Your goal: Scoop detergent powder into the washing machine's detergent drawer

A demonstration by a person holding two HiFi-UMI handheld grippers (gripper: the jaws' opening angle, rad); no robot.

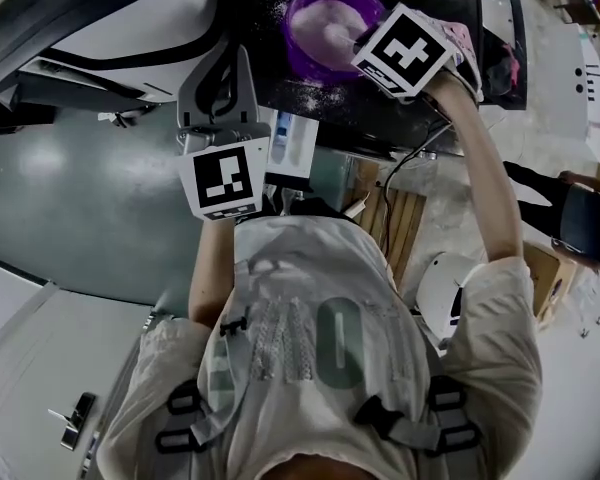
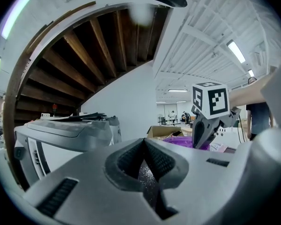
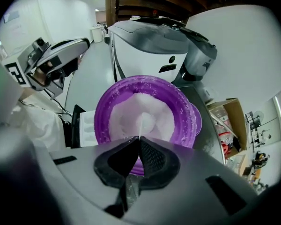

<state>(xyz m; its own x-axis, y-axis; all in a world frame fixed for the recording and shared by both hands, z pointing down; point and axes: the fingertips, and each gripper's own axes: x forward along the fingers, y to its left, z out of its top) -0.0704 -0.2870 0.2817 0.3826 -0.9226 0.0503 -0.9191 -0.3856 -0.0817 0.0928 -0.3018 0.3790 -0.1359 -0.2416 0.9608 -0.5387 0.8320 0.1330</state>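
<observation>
A purple bowl (image 1: pixel 320 23) heaped with white detergent powder (image 3: pixel 140 116) sits on the dark machine top (image 1: pixel 380 118). My right gripper (image 3: pixel 139 139) hangs over the bowl's near rim, shut on a thin clear scoop (image 3: pixel 140 125) that shows edge-on with its tip in the powder. In the head view the right gripper (image 1: pixel 375 43) sits under its marker cube beside the bowl. The white detergent drawer (image 1: pixel 290 143) stands pulled out below the top. My left gripper (image 1: pixel 223 68) is just left of the drawer, shut with nothing in it (image 2: pixel 145 142).
Spilled powder (image 1: pixel 310 93) speckles the dark top near the bowl. A white washing machine (image 3: pixel 150 46) stands behind the bowl. A wooden stool (image 1: pixel 400 218) and a white helmet (image 1: pixel 445 293) lie on the floor at right. A cardboard box (image 3: pixel 225 109) stands right of the bowl.
</observation>
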